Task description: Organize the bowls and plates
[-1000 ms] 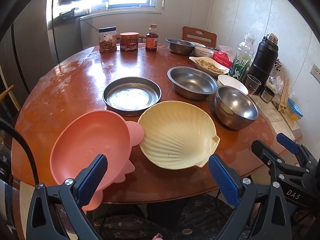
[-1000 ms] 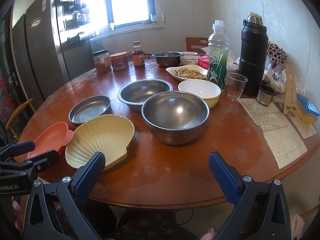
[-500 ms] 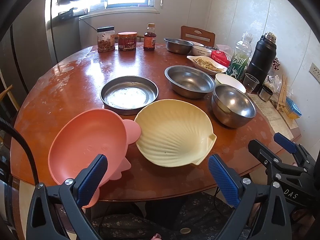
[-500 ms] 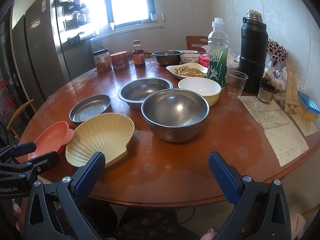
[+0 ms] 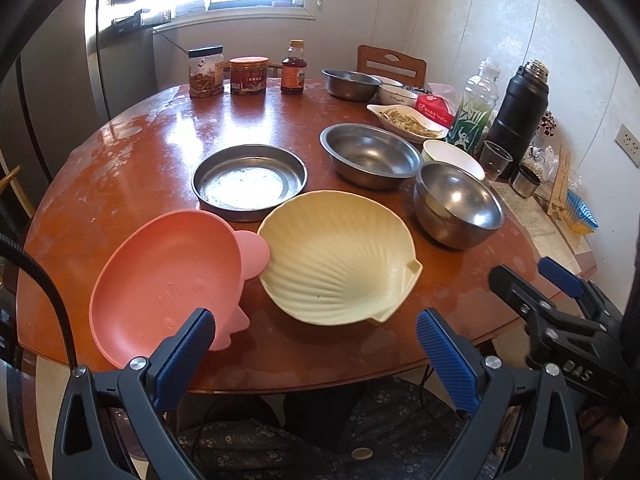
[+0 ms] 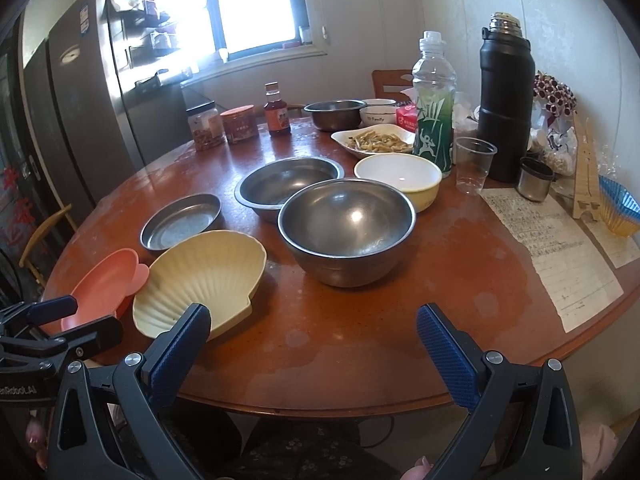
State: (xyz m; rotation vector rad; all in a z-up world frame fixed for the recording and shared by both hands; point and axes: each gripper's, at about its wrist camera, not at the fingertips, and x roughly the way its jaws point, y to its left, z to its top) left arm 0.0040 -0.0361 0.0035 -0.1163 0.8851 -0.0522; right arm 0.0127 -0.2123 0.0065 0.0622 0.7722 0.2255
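On the round wooden table (image 5: 140, 148) a pink plate (image 5: 168, 280) sits at the near left, touching a cream shell-shaped bowl (image 5: 340, 260). Behind them are a flat steel pan (image 5: 248, 180), a wide steel bowl (image 5: 370, 156), a deep steel bowl (image 5: 458, 204) and a white bowl (image 5: 452, 152). My left gripper (image 5: 312, 356) is open and empty, near the table's front edge before the pink plate and shell bowl. My right gripper (image 6: 312, 348) is open and empty, before the shell bowl (image 6: 204, 260) and deep steel bowl (image 6: 348, 228).
At the back stand jars (image 5: 206, 72), a sauce bottle (image 5: 294, 68), another steel bowl (image 5: 350, 84) and a dish of food (image 5: 408, 120). At the right are a green bottle (image 6: 434, 108), a black thermos (image 6: 506, 100), a plastic cup (image 6: 474, 164) and papers (image 6: 548, 236).
Both grippers have drifted slightly back and up from the table; the dishes appear a little farther away. Nothing on the table has moved.
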